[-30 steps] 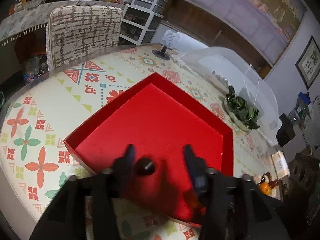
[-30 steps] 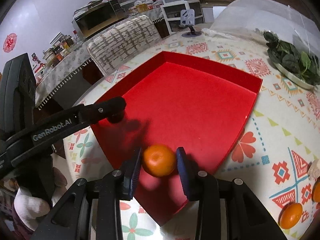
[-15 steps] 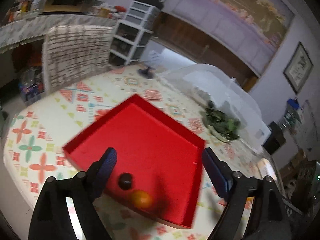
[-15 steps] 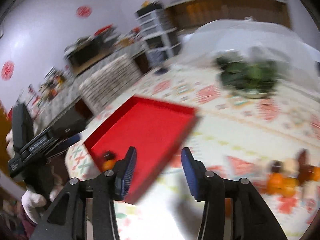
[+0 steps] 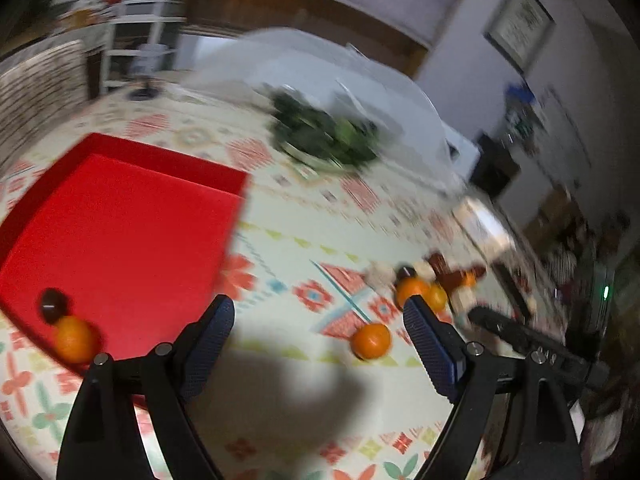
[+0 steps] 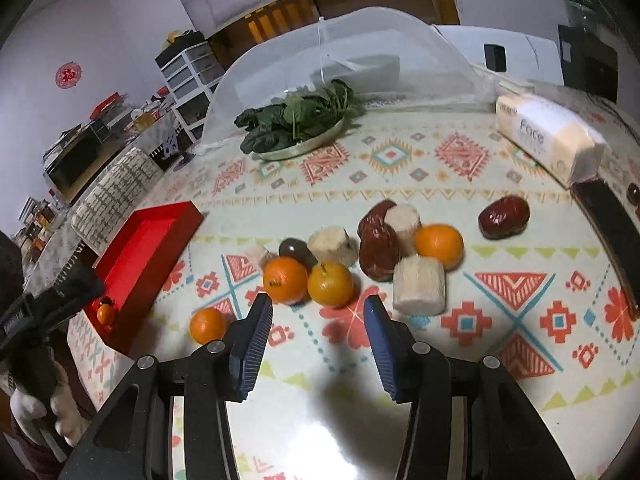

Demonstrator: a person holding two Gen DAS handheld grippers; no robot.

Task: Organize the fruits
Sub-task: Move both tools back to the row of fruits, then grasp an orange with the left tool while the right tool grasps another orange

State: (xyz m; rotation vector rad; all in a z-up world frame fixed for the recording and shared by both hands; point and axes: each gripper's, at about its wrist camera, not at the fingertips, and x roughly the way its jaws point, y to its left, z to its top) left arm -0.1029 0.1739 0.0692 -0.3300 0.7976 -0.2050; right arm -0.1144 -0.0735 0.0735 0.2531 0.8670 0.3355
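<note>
The red tray (image 5: 120,184) holds a dark round fruit (image 5: 53,305) and an orange (image 5: 74,338) at its near corner; the tray also shows in the right wrist view (image 6: 158,220). My left gripper (image 5: 318,338) is open and empty above the table, right of the tray. A lone orange (image 5: 371,340) lies between its fingers, farther off. My right gripper (image 6: 318,322) is open and empty just short of a fruit pile: oranges (image 6: 285,280) (image 6: 330,283) (image 6: 439,242), a dark fruit (image 6: 294,249), red dates (image 6: 378,242) (image 6: 504,216) and pale cut chunks (image 6: 418,285). A lone orange (image 6: 208,324) lies left of it.
A plate of green leaves (image 6: 298,120) sits at the back under a white mesh food cover (image 6: 360,40). A tissue pack (image 6: 548,136) lies at the right. A dark flat object (image 6: 612,220) lies by the right table edge. A chair (image 6: 116,192) stands beyond the tray.
My right gripper let go of the orange in the tray and swung right to the fruit pile. My left gripper left the dark fruit, opened wide and swung right.
</note>
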